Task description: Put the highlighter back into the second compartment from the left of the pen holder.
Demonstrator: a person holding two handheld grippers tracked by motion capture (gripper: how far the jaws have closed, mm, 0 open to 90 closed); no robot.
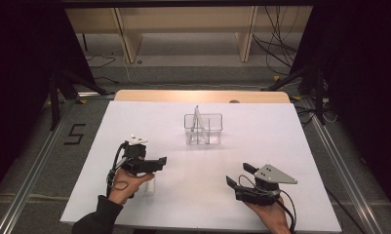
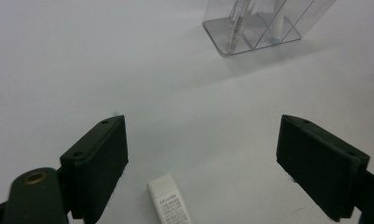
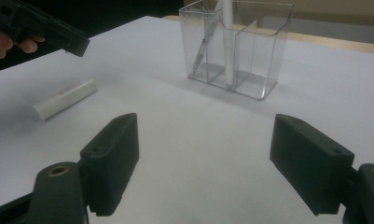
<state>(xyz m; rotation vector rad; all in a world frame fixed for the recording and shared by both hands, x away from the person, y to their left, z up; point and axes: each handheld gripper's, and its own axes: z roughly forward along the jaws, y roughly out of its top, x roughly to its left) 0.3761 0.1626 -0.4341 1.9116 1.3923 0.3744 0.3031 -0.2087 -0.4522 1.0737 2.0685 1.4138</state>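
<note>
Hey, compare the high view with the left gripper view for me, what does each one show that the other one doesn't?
High view alone: both hands, the right gripper with its jaws apart, the left gripper's body from outside, a wooden shelf and the floor beyond the table.

Left gripper view alone: the left gripper's two black jaws up close, wide apart, with printed text on the white stick lying flat between them.

Shared: the white tabletop and the clear divided holder with slim items standing inside.

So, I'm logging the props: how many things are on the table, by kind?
Clear divided holder: 1
Pens standing in the holder: 2
White stick lying flat near the left gripper: 1
Total: 4
</note>
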